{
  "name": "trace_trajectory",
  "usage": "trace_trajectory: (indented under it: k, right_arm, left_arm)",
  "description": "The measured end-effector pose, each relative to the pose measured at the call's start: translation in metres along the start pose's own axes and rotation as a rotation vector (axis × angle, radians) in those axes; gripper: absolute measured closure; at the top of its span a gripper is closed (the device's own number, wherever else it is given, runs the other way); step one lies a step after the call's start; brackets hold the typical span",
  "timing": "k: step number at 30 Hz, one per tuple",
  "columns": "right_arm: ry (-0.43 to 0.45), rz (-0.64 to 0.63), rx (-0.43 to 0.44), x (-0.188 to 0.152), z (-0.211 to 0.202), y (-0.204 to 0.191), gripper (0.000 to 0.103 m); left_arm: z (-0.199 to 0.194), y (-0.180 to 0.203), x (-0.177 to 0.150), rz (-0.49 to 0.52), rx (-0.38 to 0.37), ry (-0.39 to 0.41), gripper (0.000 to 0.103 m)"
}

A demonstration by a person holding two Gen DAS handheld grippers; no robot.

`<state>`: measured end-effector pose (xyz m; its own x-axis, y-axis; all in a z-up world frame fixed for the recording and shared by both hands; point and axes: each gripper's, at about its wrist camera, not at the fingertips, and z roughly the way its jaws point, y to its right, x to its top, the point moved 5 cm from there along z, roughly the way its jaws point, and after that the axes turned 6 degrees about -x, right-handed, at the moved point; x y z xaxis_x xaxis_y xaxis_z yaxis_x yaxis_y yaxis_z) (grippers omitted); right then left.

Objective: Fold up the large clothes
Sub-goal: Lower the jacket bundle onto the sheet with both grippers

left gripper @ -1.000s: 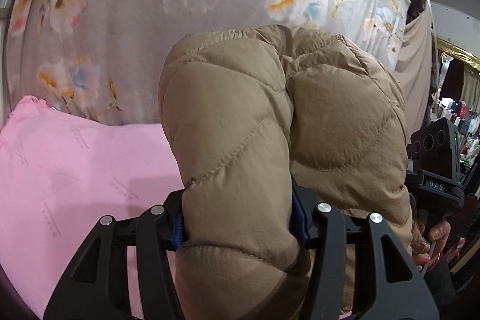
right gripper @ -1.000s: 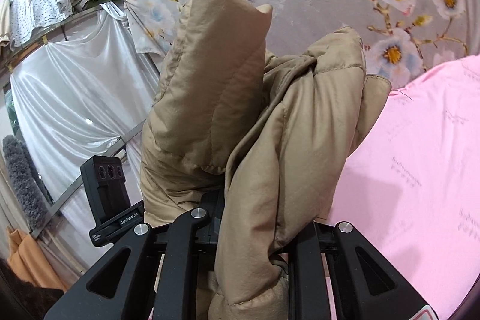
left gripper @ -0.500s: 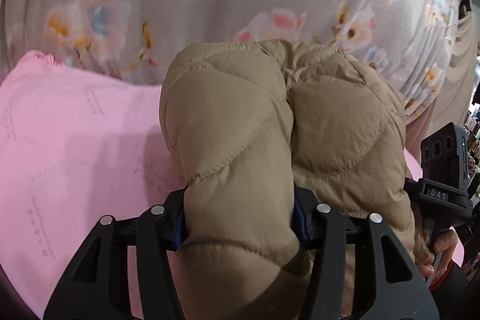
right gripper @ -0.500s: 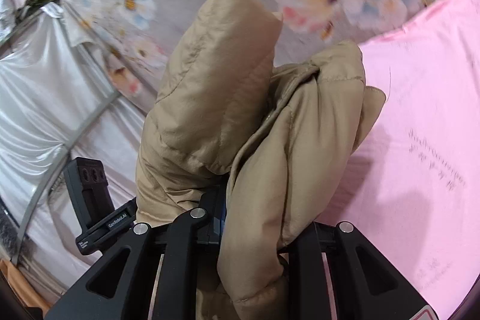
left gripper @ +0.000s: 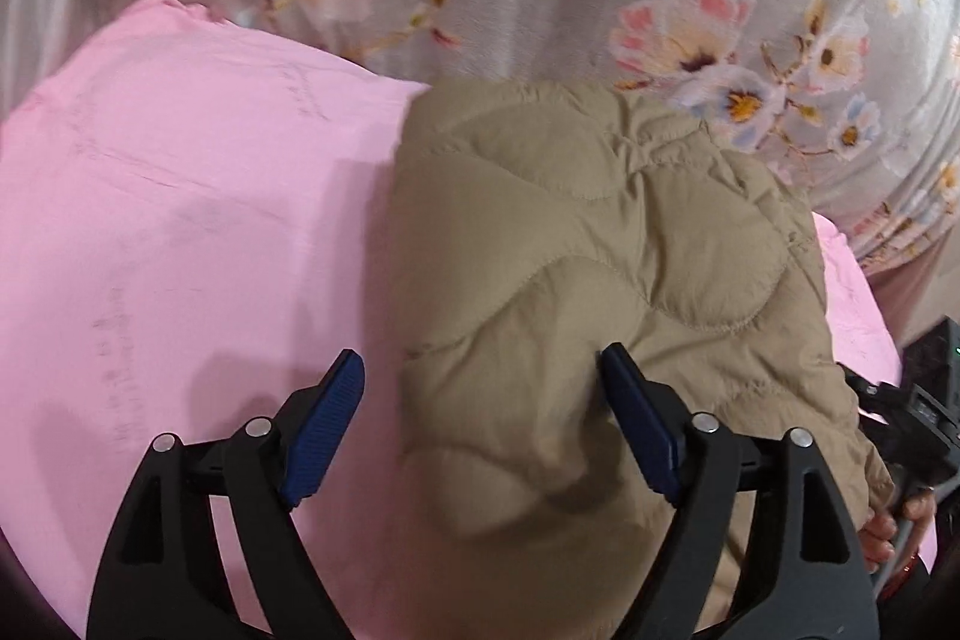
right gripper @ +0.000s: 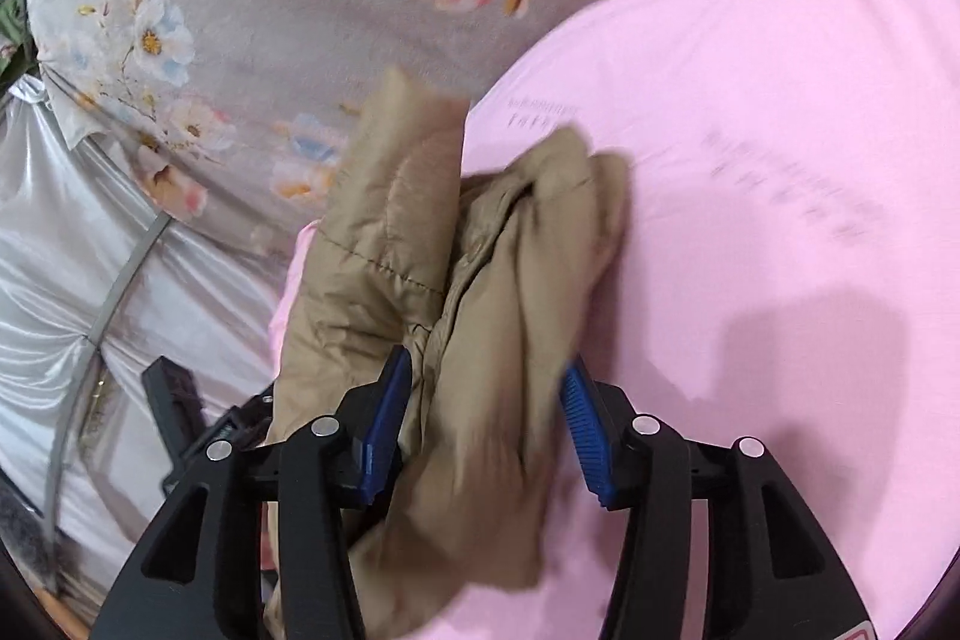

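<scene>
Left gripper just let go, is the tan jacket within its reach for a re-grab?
Probably yes: the left gripper is open, and the tan jacket bulges between its jaws with nothing covering it.

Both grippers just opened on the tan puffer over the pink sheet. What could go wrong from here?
1. The tan puffer jacket is bunched thick, so it may spring open once released.
2. In the right gripper, fabric lies between the blue pads and may snag on withdrawal.
3. The left gripper is open, but one pad touches the quilting and could drag it across the pink sheet.
</scene>
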<state>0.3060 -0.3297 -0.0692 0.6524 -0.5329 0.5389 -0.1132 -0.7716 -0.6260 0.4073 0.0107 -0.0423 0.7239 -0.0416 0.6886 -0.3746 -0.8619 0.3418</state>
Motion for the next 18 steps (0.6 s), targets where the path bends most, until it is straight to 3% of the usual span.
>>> trace_trajectory:
  k: [3,5,8,11,14,18]
  right_arm:
    - [0.134,-0.203,-0.158,0.019,-0.043,-0.046,0.068]
    - [0.187,-0.318,-0.219,0.029,-0.055,-0.085,0.083]
    - [0.234,-0.457,-0.265,0.043,-0.053,-0.147,0.087]
    - [0.242,-0.527,-0.328,0.055,-0.026,-0.183,0.087]
    - [0.194,-0.520,-0.380,0.065,0.017,-0.183,0.087]
    - [0.122,-0.464,-0.432,0.068,0.076,-0.150,0.087]
  left_arm:
    - [-0.032,0.012,0.020,0.041,0.166,0.059,0.025]
    - [-0.047,0.027,0.035,0.052,0.221,0.104,0.025]
    - [-0.062,0.062,0.060,0.082,0.273,0.153,0.025]
    - [-0.053,0.091,0.076,0.123,0.316,0.155,0.027]
    - [-0.024,0.098,0.078,0.146,0.344,0.121,0.033]
    - [0.028,0.087,0.071,0.173,0.391,0.073,0.036]
